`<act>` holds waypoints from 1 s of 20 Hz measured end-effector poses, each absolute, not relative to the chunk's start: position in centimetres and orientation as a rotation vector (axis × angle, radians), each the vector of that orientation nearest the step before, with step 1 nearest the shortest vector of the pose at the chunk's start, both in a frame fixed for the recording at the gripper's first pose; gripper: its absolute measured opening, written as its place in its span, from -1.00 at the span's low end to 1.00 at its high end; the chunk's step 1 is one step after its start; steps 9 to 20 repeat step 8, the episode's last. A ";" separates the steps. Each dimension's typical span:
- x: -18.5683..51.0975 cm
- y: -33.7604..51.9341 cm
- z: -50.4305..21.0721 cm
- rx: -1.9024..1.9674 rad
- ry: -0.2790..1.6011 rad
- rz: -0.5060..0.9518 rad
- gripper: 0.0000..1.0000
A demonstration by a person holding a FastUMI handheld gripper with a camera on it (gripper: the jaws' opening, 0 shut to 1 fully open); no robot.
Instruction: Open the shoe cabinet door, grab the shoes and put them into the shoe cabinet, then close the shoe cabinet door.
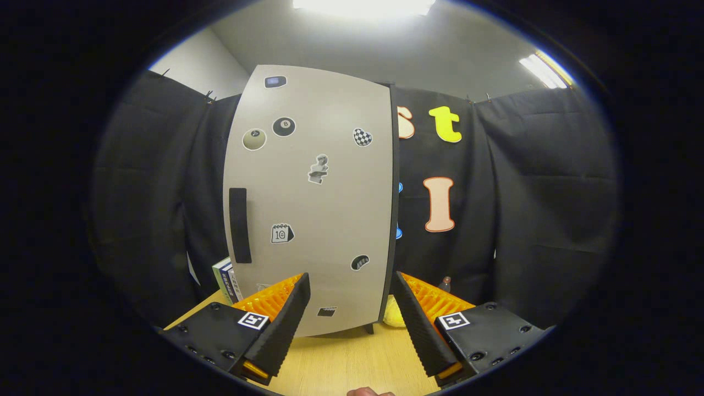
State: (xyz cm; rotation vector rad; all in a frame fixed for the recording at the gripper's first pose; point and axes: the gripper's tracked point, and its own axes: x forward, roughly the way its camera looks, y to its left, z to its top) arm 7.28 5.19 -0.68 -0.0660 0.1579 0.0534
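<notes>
The shoe cabinet (313, 203) stands upright on the wooden table (346, 357), just ahead of my fingers. Its pale door faces me and looks shut, with several stickers on it. A dark vertical handle slot (240, 225) sits near the door's left edge. My gripper (350, 286) is open, its fingers spread wide, with nothing between them but the door's lower part beyond. A yellow object (394, 313) peeks out behind the cabinet's lower right corner, mostly hidden by the right finger.
A few books (226, 280) stand to the left of the cabinet's base. A small bottle cap (445, 284) shows past the right finger. Black cloth walls close the booth behind. A fingertip of a person (367, 392) shows at the near table edge.
</notes>
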 end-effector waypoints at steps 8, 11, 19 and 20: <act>6.1 5.9 -1.8 -0.139 0.166 0.067 0.92; 6.1 5.9 -1.8 -0.139 0.166 0.067 0.92; 6.1 5.9 -1.8 -0.139 0.166 0.067 0.92; 6.1 5.9 -1.8 -0.139 0.166 0.067 0.92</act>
